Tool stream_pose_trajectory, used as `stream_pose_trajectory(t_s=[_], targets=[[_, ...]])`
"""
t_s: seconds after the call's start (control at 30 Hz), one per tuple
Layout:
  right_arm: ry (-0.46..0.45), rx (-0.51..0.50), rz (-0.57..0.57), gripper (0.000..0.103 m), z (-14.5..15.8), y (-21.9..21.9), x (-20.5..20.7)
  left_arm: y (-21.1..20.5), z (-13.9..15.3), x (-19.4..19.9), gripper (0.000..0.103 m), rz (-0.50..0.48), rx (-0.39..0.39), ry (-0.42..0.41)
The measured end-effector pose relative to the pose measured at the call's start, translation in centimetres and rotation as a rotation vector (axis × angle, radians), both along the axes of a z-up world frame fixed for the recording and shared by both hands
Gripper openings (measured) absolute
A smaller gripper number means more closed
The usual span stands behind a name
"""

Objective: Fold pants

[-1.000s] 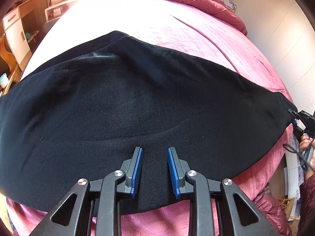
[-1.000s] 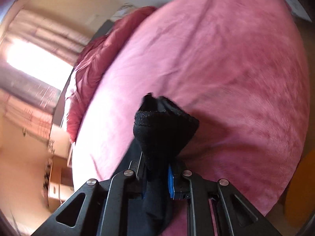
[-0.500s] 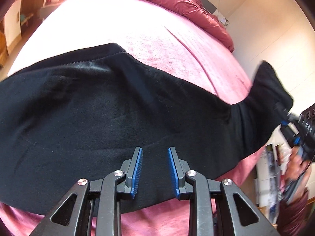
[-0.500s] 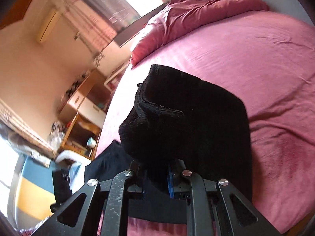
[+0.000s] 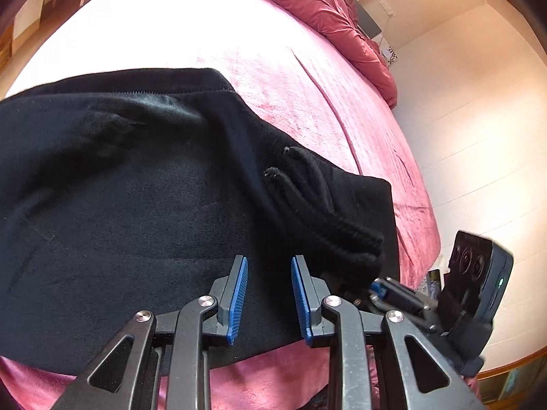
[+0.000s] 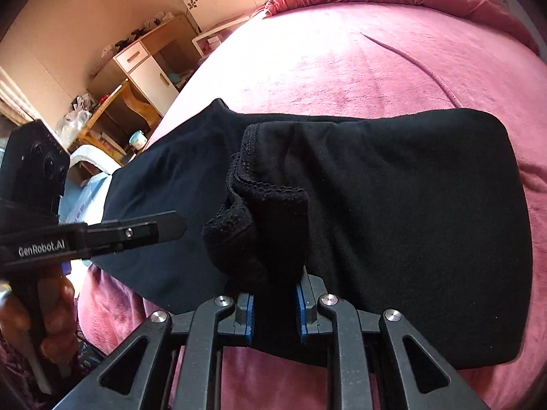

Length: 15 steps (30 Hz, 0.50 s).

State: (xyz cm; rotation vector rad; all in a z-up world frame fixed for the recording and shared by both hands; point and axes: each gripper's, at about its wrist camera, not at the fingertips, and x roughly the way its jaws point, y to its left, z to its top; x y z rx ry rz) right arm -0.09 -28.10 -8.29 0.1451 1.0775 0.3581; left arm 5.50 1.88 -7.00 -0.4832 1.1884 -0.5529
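Black pants (image 5: pixel 136 205) lie across a pink bed (image 5: pixel 239 61). Their right end is folded over onto the middle, with the ribbed cuffs (image 5: pixel 328 212) on top. My left gripper (image 5: pixel 268 302) is open and empty, hovering over the pants' near edge. My right gripper (image 6: pixel 275 311) is shut on the bunched cuffs (image 6: pixel 259 218) and holds them over the folded pants (image 6: pixel 410 222). The right gripper also shows in the left wrist view (image 5: pixel 379 288) at the lower right, and the left gripper in the right wrist view (image 6: pixel 160 227) at the left.
A rumpled red quilt (image 5: pixel 324 10) lies at the head of the bed. A wooden desk and white cabinet (image 6: pixel 136 68) stand beside the bed. A cream wall (image 5: pixel 478 136) is to the right.
My right gripper has carried the cuff end of the pants leftward over the middle, making a fold. My left gripper has stayed open over the near edge.
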Motion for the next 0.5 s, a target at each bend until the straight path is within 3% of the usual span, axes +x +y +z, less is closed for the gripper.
stream_pose_trajectory(t_s=[0.13, 0.23, 0.33, 0.5], targets=[[0.037, 0.109, 0.091, 0.056, 0.7, 0.2, -0.6, -0.4, -0.8, 1.5, 0.031, 0.01, -0.056, 0.065], [0.031, 0.154, 0.115, 0.056, 2.0, -0.7, -1.6, -0.3, -1.8, 2.7, 0.033, 0.017, -0.107, 0.105], [0.028, 0.131, 0.056, 0.056, 2.5, -3.5, -2.7, -1.0, -2.6, 3.4, 0.044, 0.011, -0.141, 0.142], [0.029, 0.071, -0.135, 0.056, 2.8, -10.6, -5.9, -3.3, -3.5, 4.5, 0.046, -0.023, -0.075, 0.173]])
